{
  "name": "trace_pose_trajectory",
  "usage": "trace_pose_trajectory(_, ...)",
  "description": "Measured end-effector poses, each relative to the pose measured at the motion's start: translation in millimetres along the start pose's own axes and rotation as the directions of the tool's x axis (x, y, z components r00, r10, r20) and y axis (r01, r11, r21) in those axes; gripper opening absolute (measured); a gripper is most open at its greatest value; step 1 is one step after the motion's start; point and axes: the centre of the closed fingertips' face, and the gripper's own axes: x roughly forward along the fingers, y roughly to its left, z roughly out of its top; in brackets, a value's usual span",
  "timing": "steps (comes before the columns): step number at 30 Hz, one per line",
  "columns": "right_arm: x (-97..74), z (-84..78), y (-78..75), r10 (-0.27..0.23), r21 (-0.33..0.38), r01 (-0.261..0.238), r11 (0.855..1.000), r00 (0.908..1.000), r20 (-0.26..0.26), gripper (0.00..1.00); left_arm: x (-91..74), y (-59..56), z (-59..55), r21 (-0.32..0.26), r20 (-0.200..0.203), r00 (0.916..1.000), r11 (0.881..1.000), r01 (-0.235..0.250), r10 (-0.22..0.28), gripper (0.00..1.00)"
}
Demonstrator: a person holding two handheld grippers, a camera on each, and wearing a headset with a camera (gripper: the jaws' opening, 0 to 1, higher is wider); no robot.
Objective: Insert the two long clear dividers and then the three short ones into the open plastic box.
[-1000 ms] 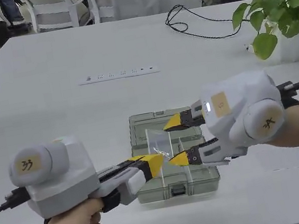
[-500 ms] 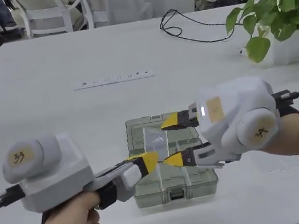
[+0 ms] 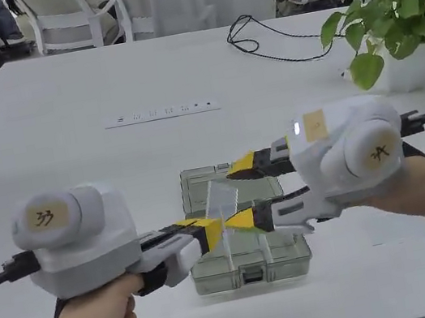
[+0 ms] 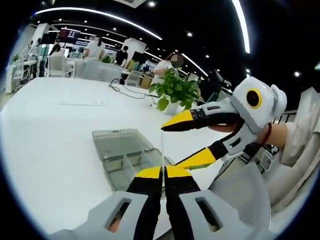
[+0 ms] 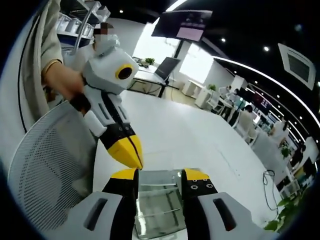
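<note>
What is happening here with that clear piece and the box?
A person works with two handheld grippers over the open plastic box. The left gripper is shut on a clear divider, holding it upright above the box. The right gripper is open, its jaws spread close beside the divider.

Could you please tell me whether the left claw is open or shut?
Shut: the left claw has its yellow tips together, pinching the clear divider over the box.

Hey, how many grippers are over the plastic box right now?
2. The left gripper is on the left, shut on a clear divider above the plastic box. The right gripper is on the right, open, with its jaws around that divider.
</note>
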Motion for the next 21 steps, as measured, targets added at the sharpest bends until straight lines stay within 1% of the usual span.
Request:
trace_pose_trajectory(1, -0.6, 1.0, -0.3, 0.004, 0.016, -0.004, 1.000, 1.0000, 0.007, 0.35, -0.7, 1.4, -0.3, 0.043, -0.003, 1.0000, 0.999, -0.003, 0.003, 0.00)
trace_pose_trajectory(3, -2.4, 3.4, -0.9, 0.014, 0.043, -0.015, 0.999, 0.9996, 0.023, 0.35, -1.8, 2.6, -1.5, 0.090, -0.011, 0.9999, 0.996, -0.010, 0.011, 0.00)
trace_pose_trajectory(4, -3.2, 4.8, -1.2, 0.018, 0.059, -0.020, 0.998, 0.9993, 0.032, 0.35, -2.3, 2.7, -3.3, 0.127, -0.023, 0.9997, 0.992, -0.008, 0.011, 0.00)
trace_pose_trajectory(5, -3.6, 5.2, -1.9, 0.019, 0.064, -0.021, 0.998, 0.9992, 0.035, 0.35, -2.9, 2.5, -3.8, 0.147, -0.027, 0.9995, 0.989, -0.009, 0.013, 0.00)
trace_pose_trajectory(7, -4.7, 7.1, -0.2, 0.037, 0.074, -0.040, 0.996, 0.9983, 0.046, 0.35, -3.3, 3.3, -4.7, 0.194, -0.036, 0.9993, 0.981, -0.006, 0.013, 0.00)
trace_pose_trajectory(8, -5.1, 7.3, -0.2, 0.037, 0.075, -0.040, 0.996, 0.9982, 0.048, 0.35, -3.5, 4.1, -5.2, 0.211, -0.040, 0.9991, 0.977, -0.008, 0.017, 0.00)
trace_pose_trajectory(9, -5.4, 8.0, 2.8, 0.056, 0.074, -0.060, 0.995, 0.9970, 0.054, 0.34, -3.9, 5.2, -5.7, 0.247, -0.046, 0.9988, 0.969, -0.006, 0.018, 0.00)
trace_pose_trajectory(10, -5.6, 8.1, 5.9, 0.073, 0.079, -0.078, 0.994, 0.9957, 0.056, 0.34, -4.2, 5.4, -7.3, 0.271, -0.056, 0.9983, 0.963, -0.003, 0.019, 0.00)
trace_pose_trajectory(12, -5.5, 7.6, 8.4, 0.088, 0.075, -0.092, 0.993, 0.9946, 0.055, 0.33, -4.7, 5.7, -8.5, 0.284, -0.065, 0.9977, 0.959, 0.000, 0.019, 0.00)
trace_pose_trajectory(13, -5.7, 6.7, 11.8, 0.109, 0.076, -0.113, 0.991, 0.9927, 0.052, 0.33, -5.1, 5.0, -8.3, 0.306, -0.069, 0.9975, 0.952, 0.009, 0.013, 0.00)
trace_pose_trajectory(15, -5.8, 6.5, 14.0, 0.124, 0.079, -0.128, 0.989, 0.9907, 0.055, 0.32, -5.9, 4.1, -8.6, 0.323, -0.074, 0.9972, 0.946, 0.017, 0.007, 0.00)
trace_pose_trajectory(16, -6.0, 5.3, 17.5, 0.148, 0.082, -0.152, 0.985, 0.9877, 0.051, 0.32, -6.3, 3.1, -9.5, 0.343, -0.082, 0.9966, 0.939, 0.029, -0.001, 0.00)
trace_pose_trajectory(18, -5.7, 3.9, 17.8, 0.153, 0.077, -0.156, 0.985, 0.9871, 0.047, 0.32, -7.4, 1.2, -10.7, 0.366, -0.093, 0.9957, 0.930, 0.043, -0.009, 0.00)
trace_pose_trajectory(19, -5.9, 2.1, 20.4, 0.173, 0.077, -0.175, 0.982, 0.9842, 0.040, 0.31, -8.1, 0.8, -12.5, 0.389, -0.105, 0.9944, 0.920, 0.051, -0.011, 0.00)
trace_pose_trajectory(20, -6.0, 1.8, 20.7, 0.175, 0.077, -0.178, 0.981, 0.9837, 0.041, 0.31, -8.4, 0.5, -14.0, 0.405, -0.116, 0.9932, 0.912, 0.059, -0.013, 0.00)
trace_pose_trajectory(21, -6.2, 1.4, 21.9, 0.183, 0.075, -0.186, 0.980, 0.9822, 0.041, 0.31, -9.2, -0.9, -15.8, 0.415, -0.125, 0.9920, 0.907, 0.068, -0.017, 0.00)
